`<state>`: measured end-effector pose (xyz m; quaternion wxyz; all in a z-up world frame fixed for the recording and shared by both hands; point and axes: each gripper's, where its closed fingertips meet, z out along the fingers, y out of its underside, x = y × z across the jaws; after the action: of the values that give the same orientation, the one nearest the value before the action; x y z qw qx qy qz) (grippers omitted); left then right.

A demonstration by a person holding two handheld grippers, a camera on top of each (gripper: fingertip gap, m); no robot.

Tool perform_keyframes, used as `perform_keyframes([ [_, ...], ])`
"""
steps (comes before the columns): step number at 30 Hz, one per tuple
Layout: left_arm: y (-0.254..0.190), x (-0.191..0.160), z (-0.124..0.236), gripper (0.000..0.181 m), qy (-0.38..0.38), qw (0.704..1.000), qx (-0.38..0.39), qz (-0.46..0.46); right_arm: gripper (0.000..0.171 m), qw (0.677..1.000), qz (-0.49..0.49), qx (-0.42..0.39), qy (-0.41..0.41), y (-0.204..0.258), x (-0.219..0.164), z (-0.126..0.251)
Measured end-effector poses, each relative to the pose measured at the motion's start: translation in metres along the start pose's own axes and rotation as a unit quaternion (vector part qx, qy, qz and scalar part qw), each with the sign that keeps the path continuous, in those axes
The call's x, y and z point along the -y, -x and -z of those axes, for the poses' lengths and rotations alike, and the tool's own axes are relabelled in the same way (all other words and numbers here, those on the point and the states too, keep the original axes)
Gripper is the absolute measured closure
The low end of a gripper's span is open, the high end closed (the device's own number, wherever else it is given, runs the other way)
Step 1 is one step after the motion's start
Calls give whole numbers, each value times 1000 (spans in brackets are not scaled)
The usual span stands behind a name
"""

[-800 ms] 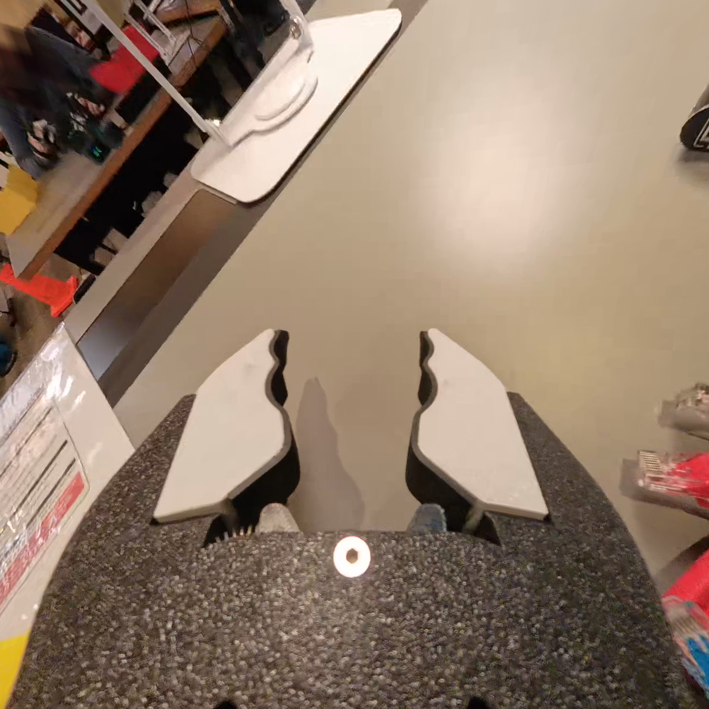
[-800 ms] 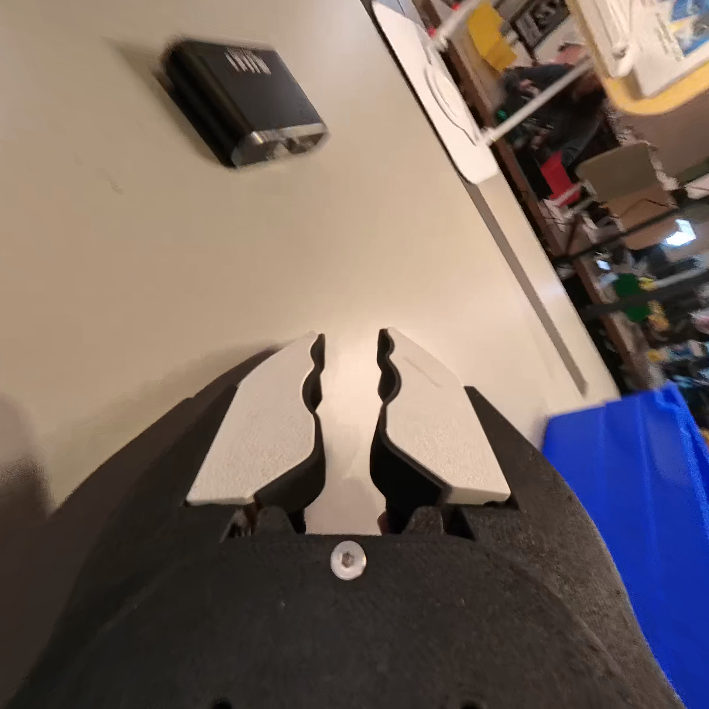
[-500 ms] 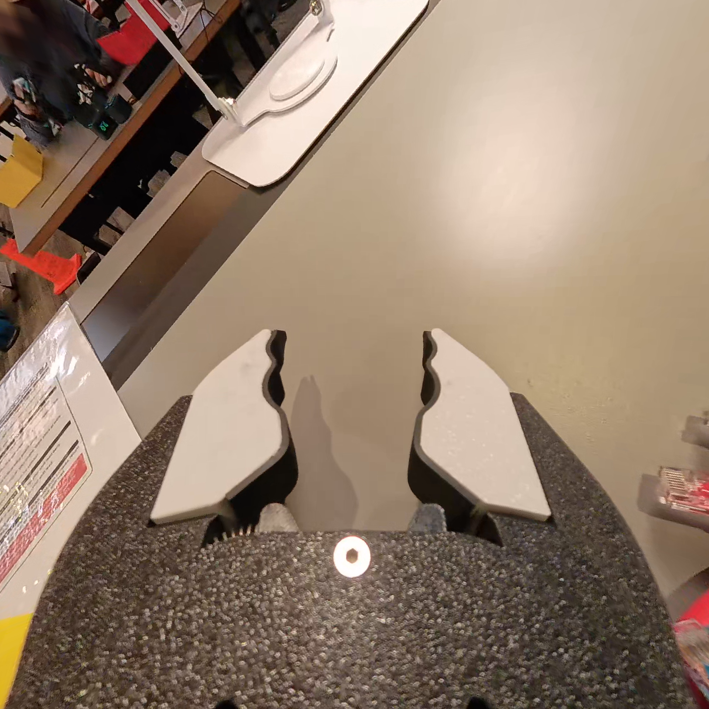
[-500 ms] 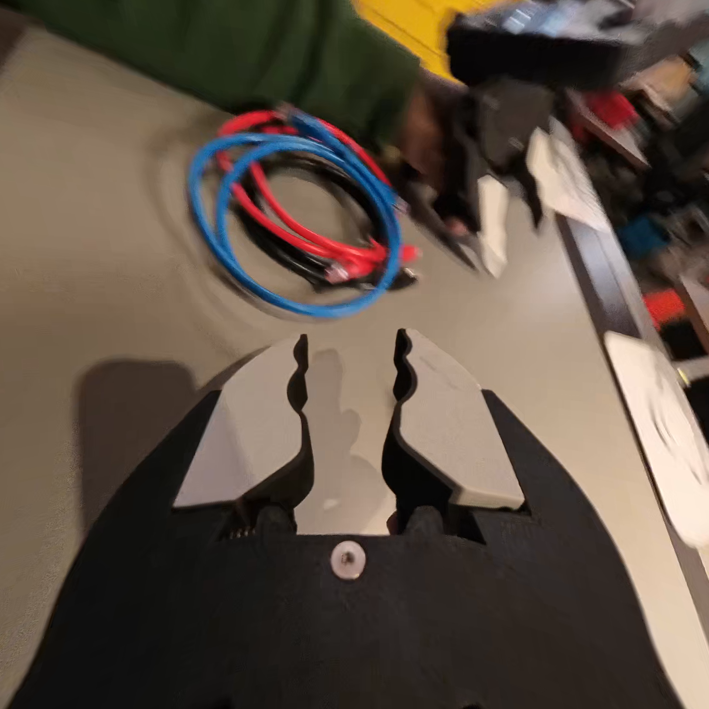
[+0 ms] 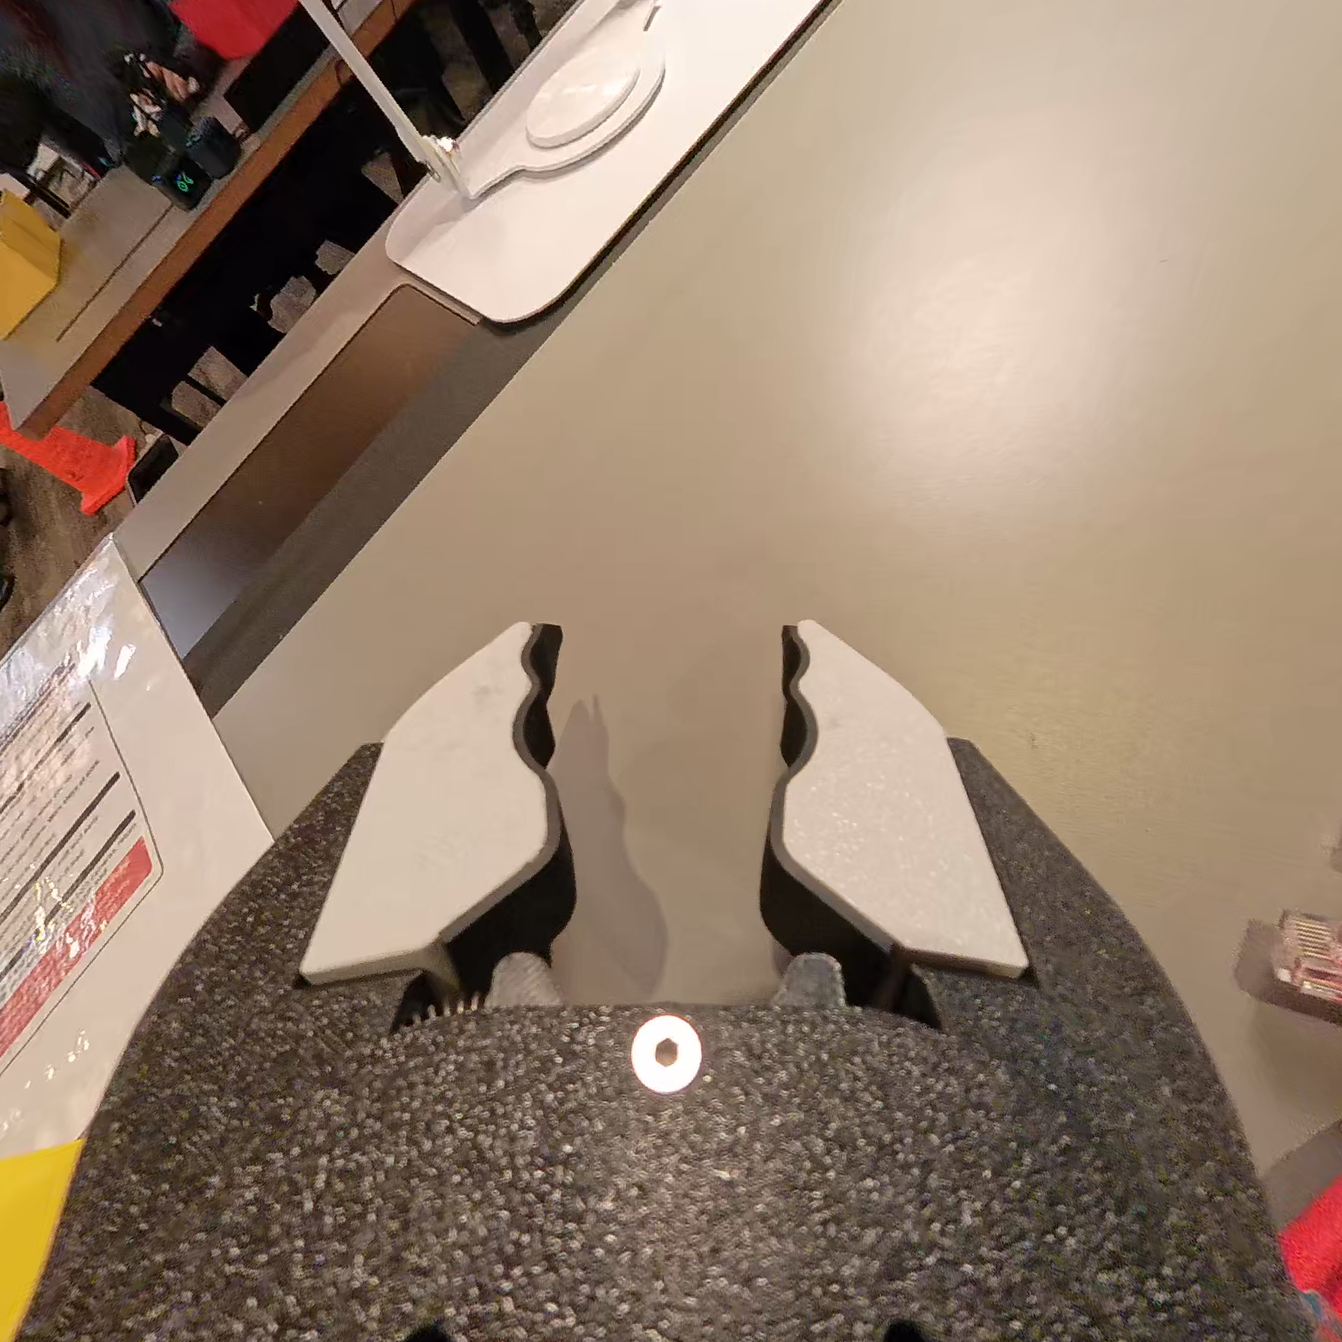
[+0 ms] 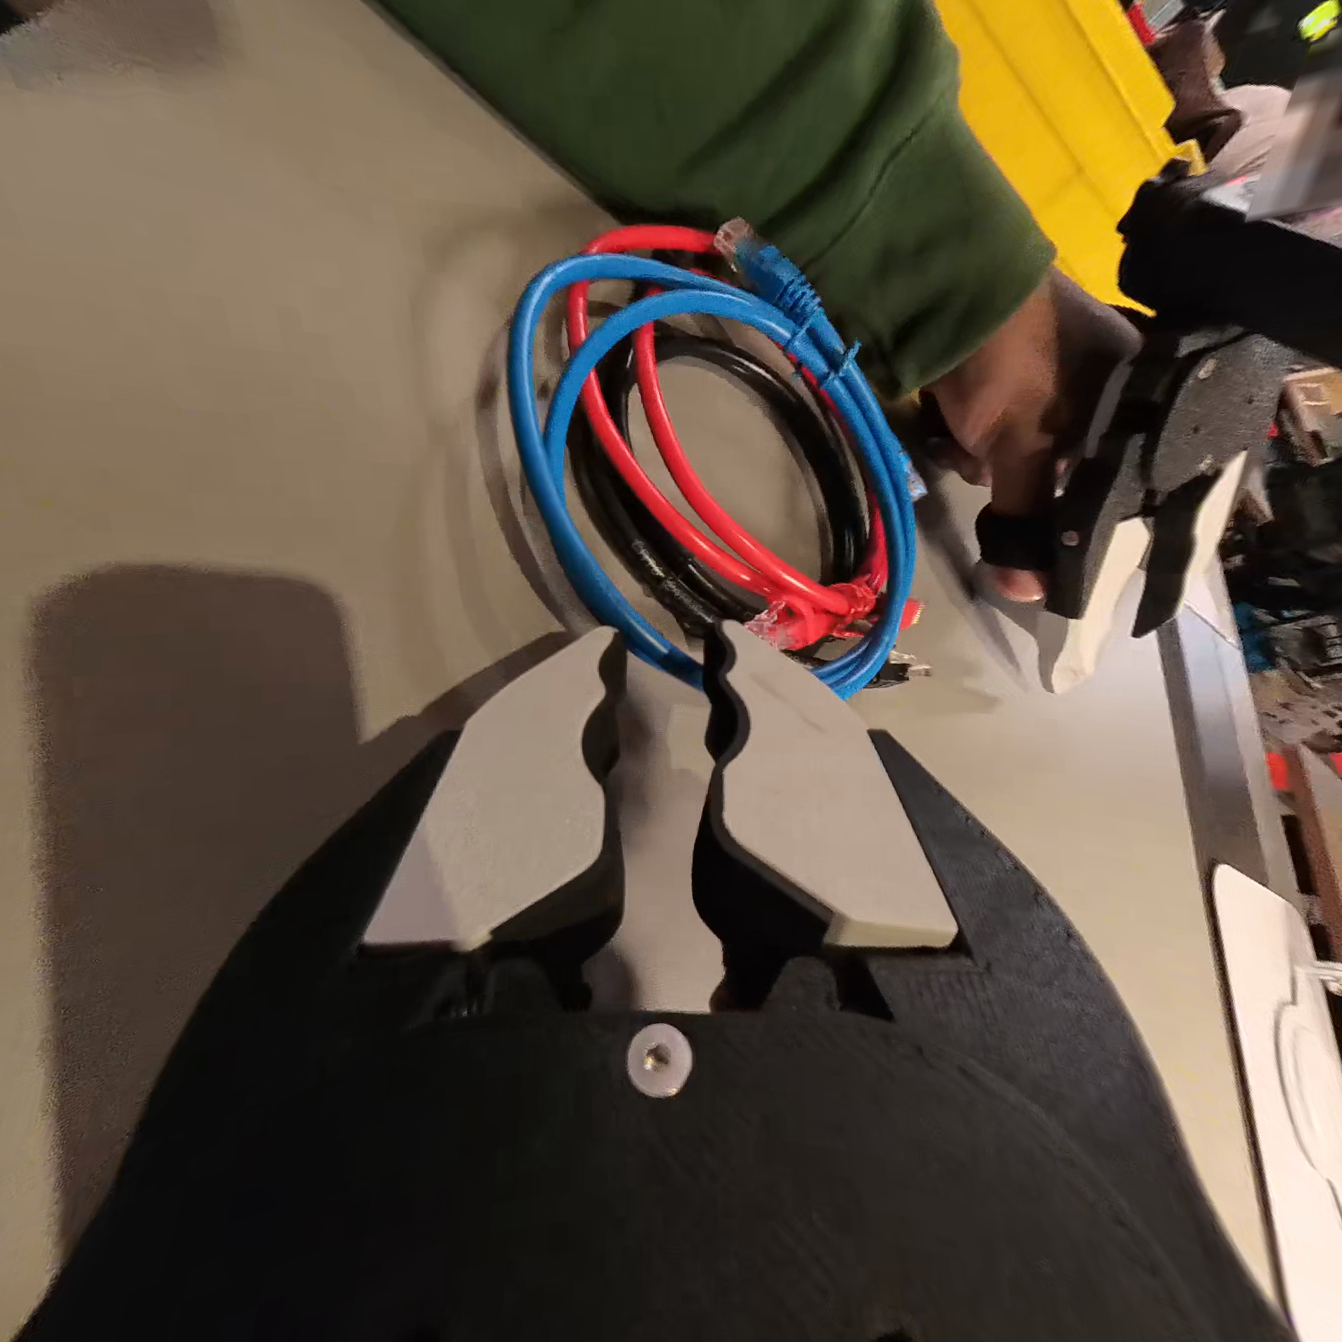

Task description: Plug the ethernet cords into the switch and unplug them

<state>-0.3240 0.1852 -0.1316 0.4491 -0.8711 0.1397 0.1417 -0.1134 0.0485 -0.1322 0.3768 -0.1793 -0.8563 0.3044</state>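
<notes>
- Right tongs (image 6: pixel 664 643) are parted and empty, their tips just short of the coiled cords (image 6: pixel 715 465) on the worktop (image 6: pixel 218 363); left tongs (image 5: pixel 672 632) gape wide over bare worktop, holding nothing.
- Step, as I judge it: reaching for a first cord; no switch is in view.
- Next: single out one plug, such as the red plug (image 6: pixel 788 624) near the right tongs.
- Count: three cords, blue, red and black.

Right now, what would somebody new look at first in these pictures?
Probably the coil of blue, red and black cords on the tan table, just past the open right gripper. Beside it a green sleeve leads to a hand holding the left gripper, which is open over bare table.
</notes>
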Motion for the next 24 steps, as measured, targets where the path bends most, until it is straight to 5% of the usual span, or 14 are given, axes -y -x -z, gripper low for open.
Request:
perform_keyframes([
  [13,2,1,2,121,-6,1000,17,-13,164,982,43,-162,-87,-39,27,40],
  [24,7,8,11,127,-42,999,15,12,165,940,-127,-296,-110,-107,-3,86],
])
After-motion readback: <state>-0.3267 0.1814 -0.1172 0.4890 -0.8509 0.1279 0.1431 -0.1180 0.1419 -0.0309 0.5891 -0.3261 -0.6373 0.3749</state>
